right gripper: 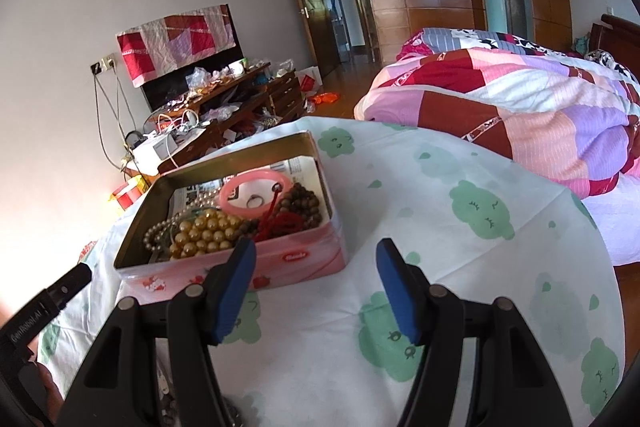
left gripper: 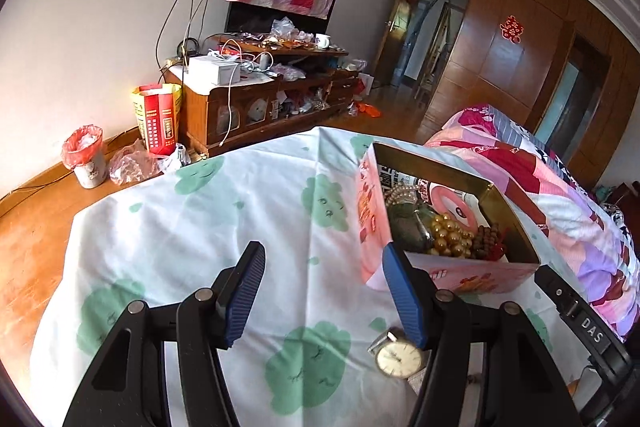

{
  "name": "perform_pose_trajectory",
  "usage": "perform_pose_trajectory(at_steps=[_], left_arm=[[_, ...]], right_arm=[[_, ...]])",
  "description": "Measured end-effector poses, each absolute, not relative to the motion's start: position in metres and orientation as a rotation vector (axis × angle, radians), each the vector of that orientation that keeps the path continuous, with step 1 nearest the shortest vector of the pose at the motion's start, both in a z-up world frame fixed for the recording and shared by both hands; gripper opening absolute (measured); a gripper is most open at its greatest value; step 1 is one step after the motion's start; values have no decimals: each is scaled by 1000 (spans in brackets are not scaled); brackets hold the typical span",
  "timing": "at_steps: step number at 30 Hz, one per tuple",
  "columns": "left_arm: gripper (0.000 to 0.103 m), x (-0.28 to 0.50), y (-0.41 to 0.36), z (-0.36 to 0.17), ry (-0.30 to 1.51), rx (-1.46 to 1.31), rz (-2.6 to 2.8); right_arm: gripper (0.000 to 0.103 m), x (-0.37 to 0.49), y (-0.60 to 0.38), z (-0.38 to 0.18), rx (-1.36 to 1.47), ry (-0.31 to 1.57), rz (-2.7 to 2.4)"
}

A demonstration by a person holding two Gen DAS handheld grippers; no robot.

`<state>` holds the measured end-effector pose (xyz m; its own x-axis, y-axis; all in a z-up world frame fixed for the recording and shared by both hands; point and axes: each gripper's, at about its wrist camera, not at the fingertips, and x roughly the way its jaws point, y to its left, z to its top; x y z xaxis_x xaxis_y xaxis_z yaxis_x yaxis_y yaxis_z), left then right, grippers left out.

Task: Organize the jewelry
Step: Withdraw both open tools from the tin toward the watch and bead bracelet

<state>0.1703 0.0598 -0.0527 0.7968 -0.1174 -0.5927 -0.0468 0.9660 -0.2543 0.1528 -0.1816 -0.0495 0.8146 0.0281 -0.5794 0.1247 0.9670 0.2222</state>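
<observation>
Pink tin [left gripper: 448, 271] beside wristwatch [left gripper: 400, 357]

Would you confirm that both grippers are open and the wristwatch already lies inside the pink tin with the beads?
Not quite: the wristwatch lies on the tablecloth outside the pink tin, by the left gripper, as the left wrist view shows. Both grippers, including the right gripper, are open.

My left gripper [left gripper: 324, 291] hangs spread over the cloth [left gripper: 224, 211] — watch [left gripper: 399, 354] near its right finger, tin [left gripper: 452, 267] of beads farther right.
</observation>
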Motion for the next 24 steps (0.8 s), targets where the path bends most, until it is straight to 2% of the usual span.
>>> perform_pose_trajectory(at_steps=[10,24], left_arm=[[62,151,67,-61,741,-205,-44],[62,140,65,-66,796,-165,-67]], right_arm=[[69,140,-177,-52,251,643,-30],[72,115,-161,-60,255,784,108]])
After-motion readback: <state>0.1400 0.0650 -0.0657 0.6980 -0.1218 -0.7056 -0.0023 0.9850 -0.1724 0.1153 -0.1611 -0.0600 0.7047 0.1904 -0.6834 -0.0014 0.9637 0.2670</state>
